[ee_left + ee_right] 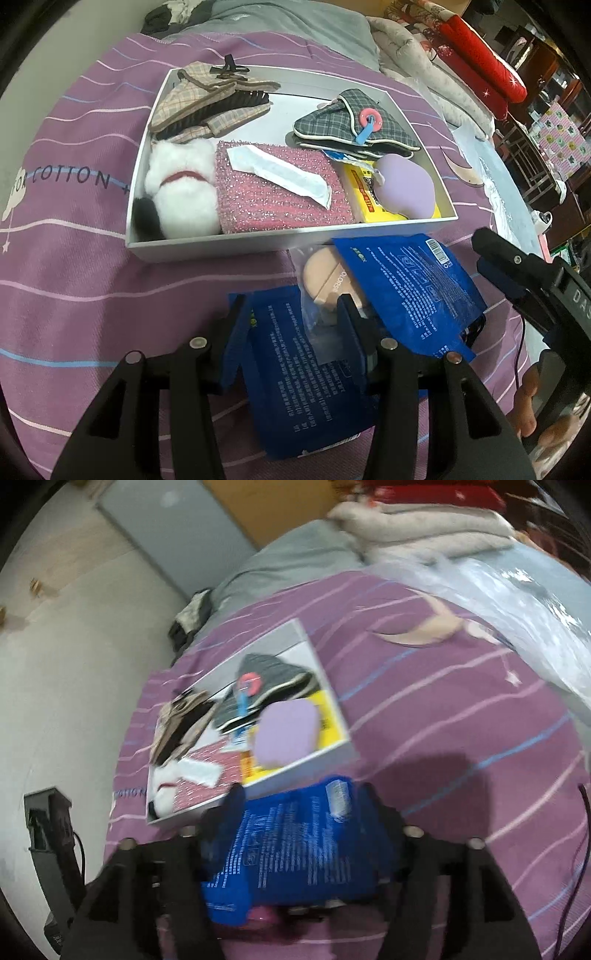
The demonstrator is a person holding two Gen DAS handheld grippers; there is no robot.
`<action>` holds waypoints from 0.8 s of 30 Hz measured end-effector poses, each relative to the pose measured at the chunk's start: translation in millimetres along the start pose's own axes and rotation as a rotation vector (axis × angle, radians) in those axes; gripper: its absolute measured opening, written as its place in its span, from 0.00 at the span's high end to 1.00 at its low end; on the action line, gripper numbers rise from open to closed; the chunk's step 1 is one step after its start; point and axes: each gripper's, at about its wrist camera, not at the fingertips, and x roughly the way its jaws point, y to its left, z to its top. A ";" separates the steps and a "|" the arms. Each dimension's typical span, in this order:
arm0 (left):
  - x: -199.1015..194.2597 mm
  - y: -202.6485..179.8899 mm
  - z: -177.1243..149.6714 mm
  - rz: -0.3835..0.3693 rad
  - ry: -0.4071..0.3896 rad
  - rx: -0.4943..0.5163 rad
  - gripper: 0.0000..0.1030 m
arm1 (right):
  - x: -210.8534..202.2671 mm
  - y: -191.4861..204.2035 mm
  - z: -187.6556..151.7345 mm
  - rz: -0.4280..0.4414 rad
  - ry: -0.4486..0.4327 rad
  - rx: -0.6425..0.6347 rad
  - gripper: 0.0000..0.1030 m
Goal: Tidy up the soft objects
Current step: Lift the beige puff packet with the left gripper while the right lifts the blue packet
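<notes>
A white box (236, 246) on the purple bedsheet holds a white plush (177, 192), a pink sponge (280, 199), a lilac puff (404, 188), a yellow packet (360, 195) and plaid fabric pieces (354, 122). In front of it lie two blue packets (299, 373) (410, 291) and a clear bag of beige puffs (325, 280). My left gripper (291, 306) stands open over the near packet and the bag. My right gripper (303, 794) (482, 253) is open, with the other blue packet (306, 845) lying between its fingers beside the box (295, 771).
Folded quilts and a red cushion (480, 62) pile up at the far right of the bed. Clear plastic sheeting (517, 602) covers the right edge. A grey blanket (295, 22) lies behind the box. A person's fingers (532, 398) show at lower right.
</notes>
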 end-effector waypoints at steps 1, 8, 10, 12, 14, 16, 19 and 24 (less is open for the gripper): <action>0.1 0.0 0.1 0.001 0.000 0.001 0.52 | 0.3 -5.8 1.0 0.001 0.012 0.021 0.37; 0.2 -1.0 0.0 0.007 -0.002 0.004 0.52 | 8.6 -37.3 3.2 0.031 0.145 0.122 0.37; 0.1 -1.5 0.0 0.014 -0.004 0.011 0.52 | 14.1 -35.1 0.4 0.080 0.194 0.123 0.38; 0.2 -2.5 -0.1 0.017 -0.006 0.017 0.52 | 19.9 -31.8 -3.2 0.144 0.218 0.144 0.42; 0.8 -3.4 -0.1 0.018 -0.005 0.023 0.52 | 25.1 -24.9 -5.2 0.167 0.224 0.148 0.47; 1.4 -4.3 -0.5 0.020 -0.006 0.027 0.52 | 26.5 -18.2 -5.1 0.182 0.218 0.136 0.55; 1.7 -4.7 -0.8 0.021 -0.006 0.028 0.52 | 28.3 -8.8 -4.6 0.232 0.202 0.134 0.68; 2.9 -3.8 -0.7 0.007 -0.006 0.019 0.52 | 33.5 0.9 -7.8 0.193 0.188 0.102 0.78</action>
